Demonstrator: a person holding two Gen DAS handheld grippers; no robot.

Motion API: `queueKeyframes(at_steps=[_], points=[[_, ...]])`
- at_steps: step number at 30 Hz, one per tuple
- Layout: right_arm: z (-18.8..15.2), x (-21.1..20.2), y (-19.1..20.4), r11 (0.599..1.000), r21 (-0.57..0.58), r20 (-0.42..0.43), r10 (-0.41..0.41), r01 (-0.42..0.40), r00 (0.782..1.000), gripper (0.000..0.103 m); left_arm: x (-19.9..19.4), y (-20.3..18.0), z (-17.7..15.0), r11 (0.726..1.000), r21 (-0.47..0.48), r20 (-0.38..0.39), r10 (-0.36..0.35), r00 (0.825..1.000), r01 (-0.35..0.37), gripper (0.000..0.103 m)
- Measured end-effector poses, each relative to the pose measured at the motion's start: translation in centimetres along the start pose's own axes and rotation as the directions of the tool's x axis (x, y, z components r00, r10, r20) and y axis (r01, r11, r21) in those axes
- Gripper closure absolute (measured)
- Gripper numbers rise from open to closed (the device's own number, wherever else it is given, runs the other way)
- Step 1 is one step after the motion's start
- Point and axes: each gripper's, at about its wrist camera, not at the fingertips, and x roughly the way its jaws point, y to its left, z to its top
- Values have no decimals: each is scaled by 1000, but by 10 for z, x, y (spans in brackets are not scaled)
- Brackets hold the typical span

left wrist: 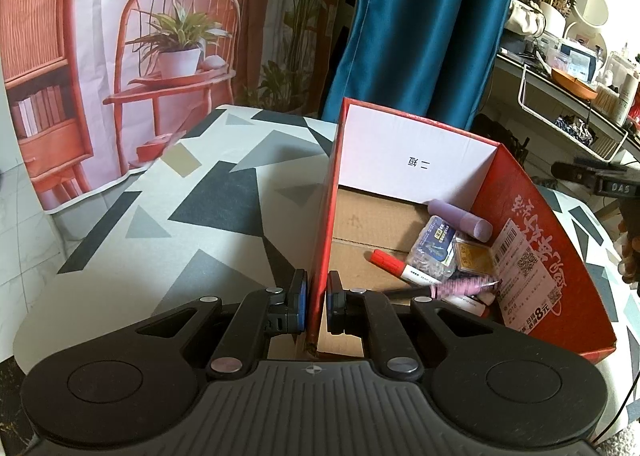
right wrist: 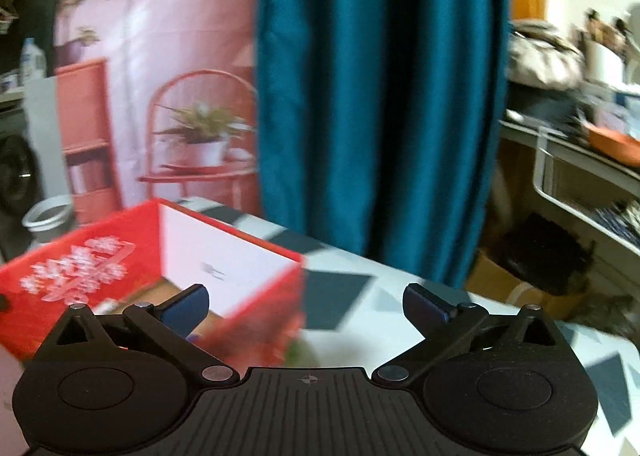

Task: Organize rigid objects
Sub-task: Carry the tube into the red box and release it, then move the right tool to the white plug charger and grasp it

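Your left gripper (left wrist: 317,302) is clamping the red box's (left wrist: 536,223) near wall (markers and cases lying inside, toward its right side). Your right gripper (right wrist: 306,306) is hanging open and empty, the box sitting to its left.

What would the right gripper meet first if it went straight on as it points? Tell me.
Nothing lies between the open right gripper; ahead looks like patterned tablecloth, just right of the red box's corner. Blur leaves depth uncertain.

left gripper (left wrist: 317,306) clamping red box (left wrist: 326,215) wall, stationery inside
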Motion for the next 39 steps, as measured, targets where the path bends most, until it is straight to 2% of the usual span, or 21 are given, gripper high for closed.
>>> queueKeyframes(at_steps=[9, 16, 22, 24, 26, 30, 35, 37, 39], points=[[-54, 43, -55, 984, 123, -113, -117, 130, 987, 0, 0, -1, 0, 1000, 4, -3, 6, 1000, -6, 93], [-78, 93, -77, 979, 19, -233, -194, 204, 953, 2, -1, -2, 0, 1000, 16, -11, 18, 1000, -18, 92], [-80, 119, -90, 970, 85, -267, -198, 228, 943, 5, -2, -3, -1, 999, 26, -13, 31, 999, -31, 92], [-81, 125, -90, 968, 101, -270, -196, 231, 943, 12, -2, -3, -1, 999, 30, -14, 31, 999, -31, 92], [-83, 129, -91, 966, 107, -285, -197, 235, 938, 25, -3, -2, -1, 999, 31, -15, 31, 999, -30, 92], [-87, 128, -88, 964, 139, -274, -183, 227, 944, 32, -3, -2, -1, 999, 28, -15, 29, 999, -28, 92], [-83, 123, -78, 974, 127, -278, -146, 187, 950, 62, -4, -1, -2, 999, 22, -14, 26, 1000, -25, 92], [-81, 122, -73, 976, 118, -282, -146, 185, 948, 69, -4, 0, -2, 999, 23, -15, 26, 1000, -26, 92], [-80, 122, -67, 973, 117, -290, -156, 197, 944, 69, -3, -1, -2, 999, 27, -17, 29, 999, -28, 92]])
